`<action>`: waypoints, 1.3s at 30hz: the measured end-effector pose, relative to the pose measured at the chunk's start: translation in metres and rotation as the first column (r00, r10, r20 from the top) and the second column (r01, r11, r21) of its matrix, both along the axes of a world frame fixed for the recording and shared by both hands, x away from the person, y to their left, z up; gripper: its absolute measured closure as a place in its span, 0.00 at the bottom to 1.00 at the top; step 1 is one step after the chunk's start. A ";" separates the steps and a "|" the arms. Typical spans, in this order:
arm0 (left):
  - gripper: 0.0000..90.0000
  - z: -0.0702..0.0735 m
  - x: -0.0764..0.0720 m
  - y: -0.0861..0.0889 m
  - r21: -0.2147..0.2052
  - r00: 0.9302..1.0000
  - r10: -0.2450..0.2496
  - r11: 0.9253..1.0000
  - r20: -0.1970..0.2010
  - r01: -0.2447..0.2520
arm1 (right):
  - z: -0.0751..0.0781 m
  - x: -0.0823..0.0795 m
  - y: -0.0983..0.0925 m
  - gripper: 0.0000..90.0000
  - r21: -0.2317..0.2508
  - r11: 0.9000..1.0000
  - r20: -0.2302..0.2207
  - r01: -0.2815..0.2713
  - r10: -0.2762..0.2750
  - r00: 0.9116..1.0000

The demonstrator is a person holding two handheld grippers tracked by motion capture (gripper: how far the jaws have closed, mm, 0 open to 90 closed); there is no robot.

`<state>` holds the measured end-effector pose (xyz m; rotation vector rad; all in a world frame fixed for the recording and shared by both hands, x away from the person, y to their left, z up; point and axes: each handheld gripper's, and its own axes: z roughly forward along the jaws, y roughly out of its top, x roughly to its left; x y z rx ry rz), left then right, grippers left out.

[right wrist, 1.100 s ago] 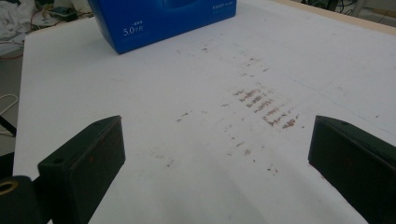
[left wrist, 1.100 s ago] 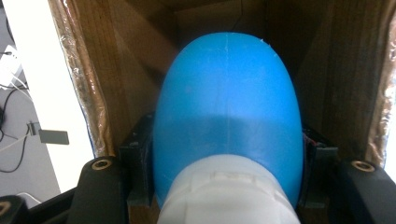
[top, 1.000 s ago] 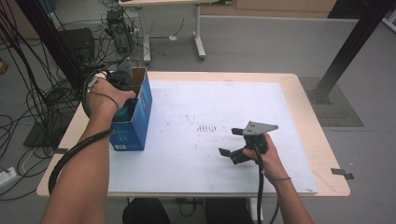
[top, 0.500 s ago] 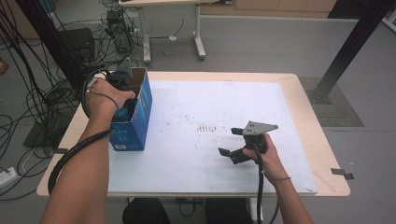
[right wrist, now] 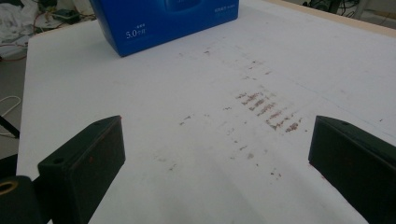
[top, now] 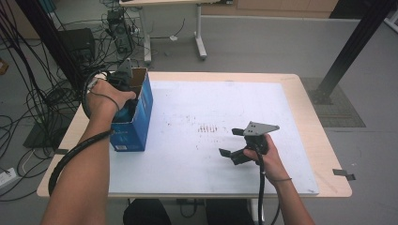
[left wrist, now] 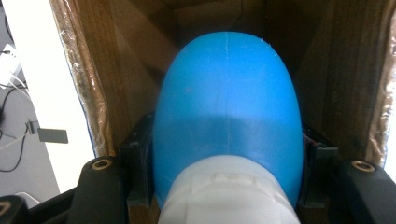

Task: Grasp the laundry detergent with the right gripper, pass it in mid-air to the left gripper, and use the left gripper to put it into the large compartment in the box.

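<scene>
The left gripper [left wrist: 224, 196] pinches a blue bottle [left wrist: 226, 116] deep inside the blue box [top: 136, 119], whose walls hide the bottle's bottom. The right gripper [right wrist: 215, 168] rests spread wide over the stained white table [right wrist: 201, 140], holding nothing; the box there is cut off at the top edge.

Box walls [left wrist: 116, 84] close around bottle [left wrist: 226, 116]

- The blue box [right wrist: 168, 21], at the upper left of the right gripper view, bears white print reading "5.0" with three small stars above it.
- Further white print on it is too small to read.
</scene>
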<state>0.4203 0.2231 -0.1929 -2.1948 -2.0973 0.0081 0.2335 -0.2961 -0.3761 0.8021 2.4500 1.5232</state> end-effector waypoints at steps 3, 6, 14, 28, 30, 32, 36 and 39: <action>0.42 0.000 0.000 0.000 -0.001 1.000 0.001 1.000 0.002 -0.001 | 0.000 0.000 0.000 0.04 -0.001 1.000 0.001 -0.001 0.001 1.000; 0.42 0.000 0.000 0.001 -0.001 1.000 0.001 1.000 0.001 -0.001 | 0.000 0.001 0.000 0.04 -0.002 1.000 -0.001 -0.001 0.001 1.000; 0.42 0.000 0.000 0.000 -0.001 1.000 0.002 1.000 -0.001 -0.002 | 0.000 0.000 0.000 0.04 0.002 1.000 0.000 0.001 -0.001 1.000; 0.42 0.000 0.000 0.001 -0.004 1.000 0.002 1.000 -0.007 -0.002 | -0.001 0.001 0.000 0.04 0.002 1.000 -0.004 0.001 -0.001 1.000; 0.42 0.000 0.001 0.001 -0.005 1.000 0.002 1.000 -0.007 -0.002 | -0.001 0.001 0.000 0.04 0.003 1.000 -0.005 0.000 0.000 1.000; 0.42 0.000 0.001 0.001 -0.007 1.000 0.000 1.000 -0.009 0.000 | -0.001 0.001 0.000 0.04 0.002 1.000 -0.005 0.000 0.000 1.000; 0.41 0.001 0.002 0.002 -0.019 1.000 -0.001 1.000 -0.010 0.001 | -0.001 0.002 0.000 0.04 0.003 1.000 -0.005 -0.002 0.002 1.000; 0.41 0.001 0.004 0.003 -0.030 1.000 0.000 1.000 -0.016 -0.001 | -0.001 0.002 0.001 0.04 0.002 1.000 -0.006 -0.002 0.002 1.000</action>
